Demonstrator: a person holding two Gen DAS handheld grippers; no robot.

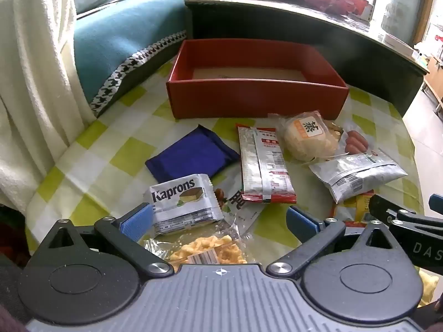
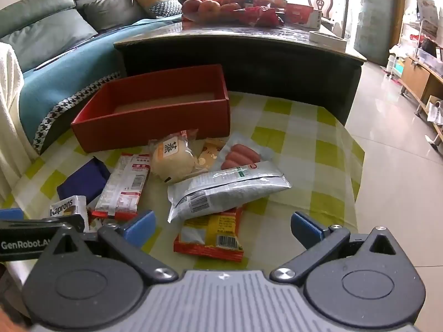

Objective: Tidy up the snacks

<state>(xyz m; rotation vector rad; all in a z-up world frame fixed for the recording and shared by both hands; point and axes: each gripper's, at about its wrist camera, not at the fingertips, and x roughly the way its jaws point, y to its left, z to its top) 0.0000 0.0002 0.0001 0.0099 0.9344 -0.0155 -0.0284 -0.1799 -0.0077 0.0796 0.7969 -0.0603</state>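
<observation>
An empty red box (image 1: 249, 96) (image 2: 155, 127) stands at the back of the checked tablecloth. In front of it lie snacks: a blue packet (image 1: 191, 156), a Kaprons wafer (image 1: 182, 204), a silver-red packet (image 1: 263, 163), a wrapped bun (image 1: 307, 135), sausages (image 2: 241, 155), a silver bag (image 2: 224, 191) and a yellow-red packet (image 2: 213, 235). My left gripper (image 1: 218, 221) is open, low over the Kaprons wafer and a clear bag of yellow snacks (image 1: 210, 251). My right gripper (image 2: 223, 227) is open above the yellow-red packet.
A dark coffee table (image 2: 249, 52) with fruit and red packages stands behind the box. A sofa with a teal blanket (image 1: 119, 44) and a white throw (image 1: 33, 83) is at the left. Tiled floor (image 2: 393, 166) lies to the right of the table edge.
</observation>
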